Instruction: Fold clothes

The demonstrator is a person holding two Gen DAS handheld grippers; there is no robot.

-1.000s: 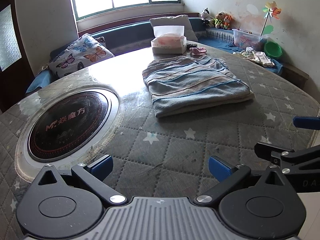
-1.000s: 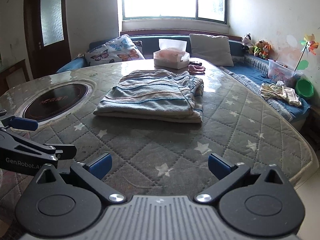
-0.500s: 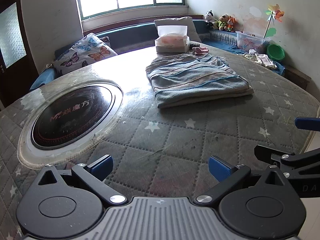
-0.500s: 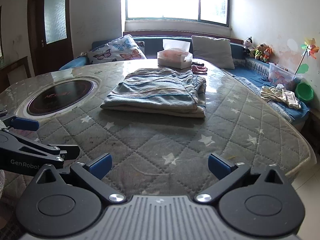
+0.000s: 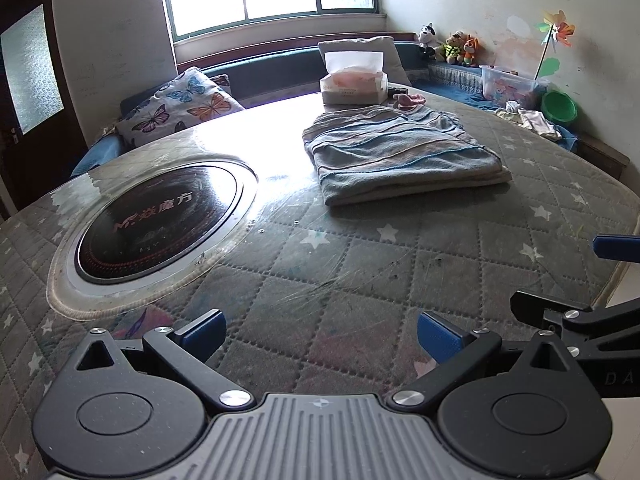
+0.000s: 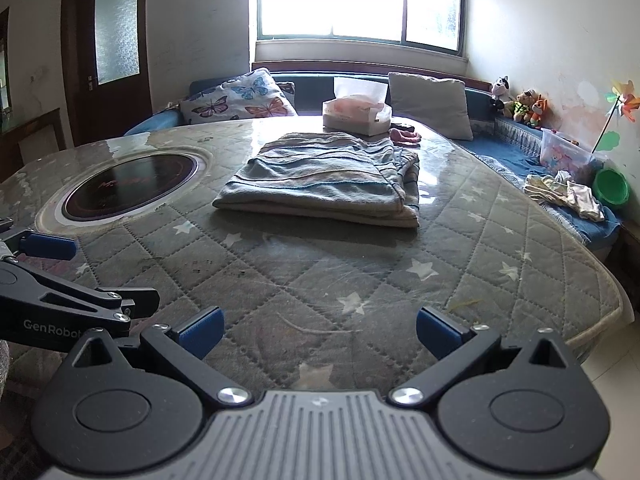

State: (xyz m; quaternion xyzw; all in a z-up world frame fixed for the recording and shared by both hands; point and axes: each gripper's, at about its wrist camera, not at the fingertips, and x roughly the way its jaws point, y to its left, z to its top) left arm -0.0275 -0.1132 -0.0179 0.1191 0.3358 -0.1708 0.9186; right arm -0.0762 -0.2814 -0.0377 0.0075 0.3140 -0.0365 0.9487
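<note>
1. At far left we log a dark wooden door (image 6: 108, 60) with a frosted pane.
2. Set into the table's left part we note a round black cooktop (image 5: 160, 224) with a pale ring around it.
3. Our left gripper (image 5: 320, 332) hangs low over the near edge of the quilted, star-printed table cover (image 5: 360, 280); its blue-padded jaws stand wide apart with nothing between them.
4. Behind the table, on the bench, we list a butterfly-print cushion (image 5: 180, 108).
5. The folded striped garment (image 5: 400, 156) lies flat on the table, well ahead of both sets of jaws and touching neither; from the left gripper it sits forward and to the right, from the right gripper forward and a little to the left.
6. Just beyond the garment we count a tissue box (image 6: 356, 114) and a small pink item (image 6: 404, 136).
7. Our right gripper (image 6: 318, 330) hangs beside the left, jaws likewise wide and empty.
8. At right on the bench: loose pale clothes (image 6: 564, 194), a green bowl (image 6: 610, 188), plush toys (image 6: 520, 102).
</note>
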